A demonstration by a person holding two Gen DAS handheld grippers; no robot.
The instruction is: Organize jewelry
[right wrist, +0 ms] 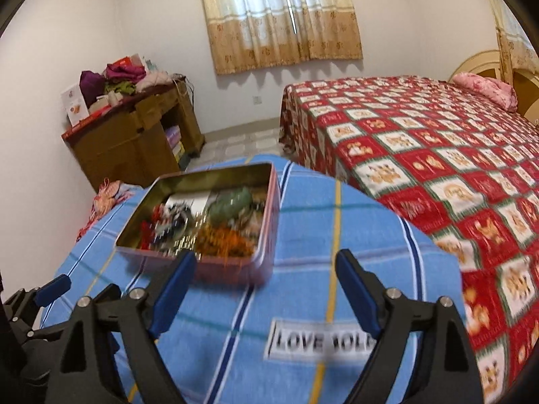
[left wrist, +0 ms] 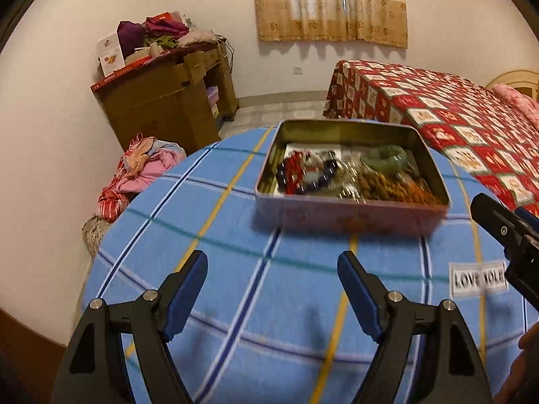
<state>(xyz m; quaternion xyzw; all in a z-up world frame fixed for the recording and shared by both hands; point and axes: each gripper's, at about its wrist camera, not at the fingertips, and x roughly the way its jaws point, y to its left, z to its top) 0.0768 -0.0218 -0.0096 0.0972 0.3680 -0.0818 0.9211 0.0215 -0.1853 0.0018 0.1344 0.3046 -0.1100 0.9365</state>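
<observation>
1. Here, an open rectangular tin (left wrist: 350,217) with pink outer walls and a gold-coloured inside sits on a blue plaid cloth (left wrist: 235,303) covering a rounded surface.
2. Inside the tin lie mixed pieces of jewelry: dark blue and red beads (left wrist: 303,171) on the left, a pale green bangle (left wrist: 387,160) toward the back right, brown and orange beaded strands (left wrist: 394,187) at the front right, and a white card (right wrist: 188,200) at the back. Blur hides finer detail.
3. The left gripper (left wrist: 273,289) hangs over the cloth in front of the tin, its blue-padded jaws spread wide with nothing between them.
4. The right gripper (right wrist: 266,284) is likewise spread and empty; its left finger overlaps the tin's near edge in the right wrist view.
5. A white "LOVE" label (right wrist: 320,340) is sewn on the cloth near the right gripper.
6. Beyond stand a bed with a red patterned bedspread (right wrist: 421,155), a wooden desk (left wrist: 168,101) piled with clothes, and a curtained window (right wrist: 283,17).
</observation>
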